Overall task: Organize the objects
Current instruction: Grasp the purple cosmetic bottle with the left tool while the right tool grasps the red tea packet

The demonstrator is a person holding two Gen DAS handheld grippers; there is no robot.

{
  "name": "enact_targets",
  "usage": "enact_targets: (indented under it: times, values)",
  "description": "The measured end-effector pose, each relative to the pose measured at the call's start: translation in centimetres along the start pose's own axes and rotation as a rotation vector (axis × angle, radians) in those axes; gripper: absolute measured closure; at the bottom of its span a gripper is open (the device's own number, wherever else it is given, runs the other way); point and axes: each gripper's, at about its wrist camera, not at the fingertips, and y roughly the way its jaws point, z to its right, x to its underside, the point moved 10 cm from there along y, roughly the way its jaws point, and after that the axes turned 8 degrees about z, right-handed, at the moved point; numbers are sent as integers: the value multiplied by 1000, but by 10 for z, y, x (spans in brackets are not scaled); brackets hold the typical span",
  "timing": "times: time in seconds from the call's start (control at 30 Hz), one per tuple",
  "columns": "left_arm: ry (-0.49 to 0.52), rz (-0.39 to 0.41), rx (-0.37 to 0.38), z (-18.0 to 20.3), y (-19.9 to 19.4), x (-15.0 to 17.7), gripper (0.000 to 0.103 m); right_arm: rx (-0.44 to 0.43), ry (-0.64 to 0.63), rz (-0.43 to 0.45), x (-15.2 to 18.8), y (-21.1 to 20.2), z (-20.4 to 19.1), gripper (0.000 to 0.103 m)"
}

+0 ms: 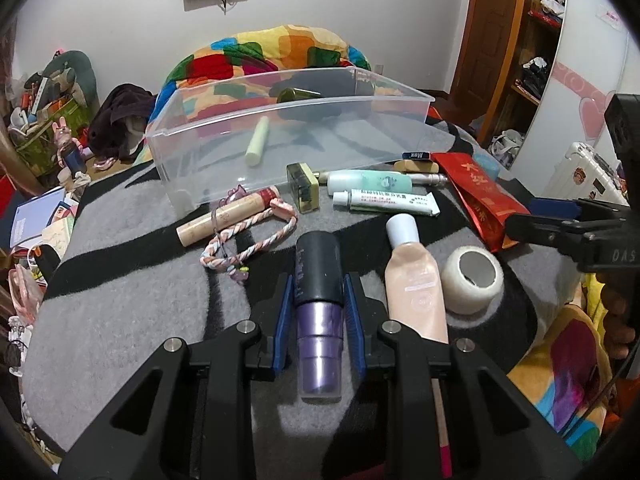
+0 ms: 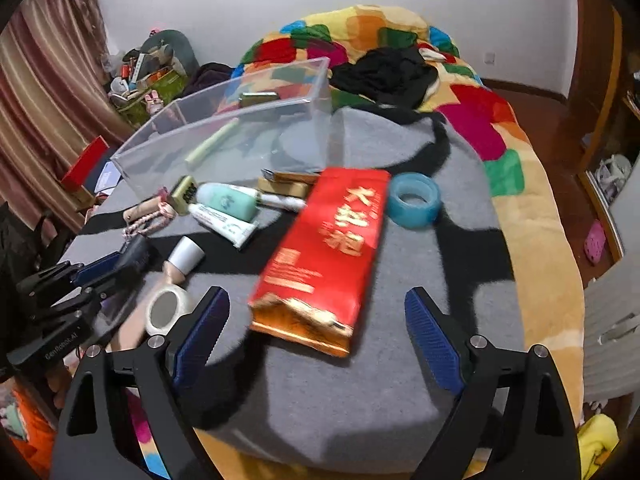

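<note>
My left gripper (image 1: 319,292) is shut on a purple bottle with a black cap (image 1: 319,312) that lies on the grey blanket (image 1: 132,304). A clear plastic bin (image 1: 280,140) stands behind, holding a pale green stick (image 1: 257,141) and a dark olive item (image 1: 298,95). My right gripper (image 2: 316,320) is open and empty, its jaws to either side of the near end of a red and gold packet (image 2: 326,256). The left gripper also shows in the right wrist view (image 2: 100,272), at the left.
On the blanket lie a peach tube (image 1: 416,276), a white tape roll (image 1: 472,276), a white ointment tube (image 1: 388,202), a mint bottle (image 1: 368,182), a braided cord (image 1: 252,240), a beige tube (image 1: 228,216) and a blue tape roll (image 2: 414,198). A colourful quilt (image 2: 480,120) lies behind.
</note>
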Motion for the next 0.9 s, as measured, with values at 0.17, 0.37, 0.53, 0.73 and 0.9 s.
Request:
enact_targets:
  times: [0.17,0.37,0.53,0.73,0.9]
  values:
    - [-8,-10,-17,-1,9,0,73,17,29,9,-2,13,-6,18]
    - [-53,2,-31,-10,12,3,78,51,67,37,4,10,12,46]
    - [-59,36,-42,-12,0,-4,78,72,67,121,-3,-9,18,47]
    - [-88,107,-42,-19,-21,-28,78,78,29,235,-29,-35,9,47]
    - [-104,172,-52,-28,-35,-55,78,51,-3,316,-55,-55,-5,47]
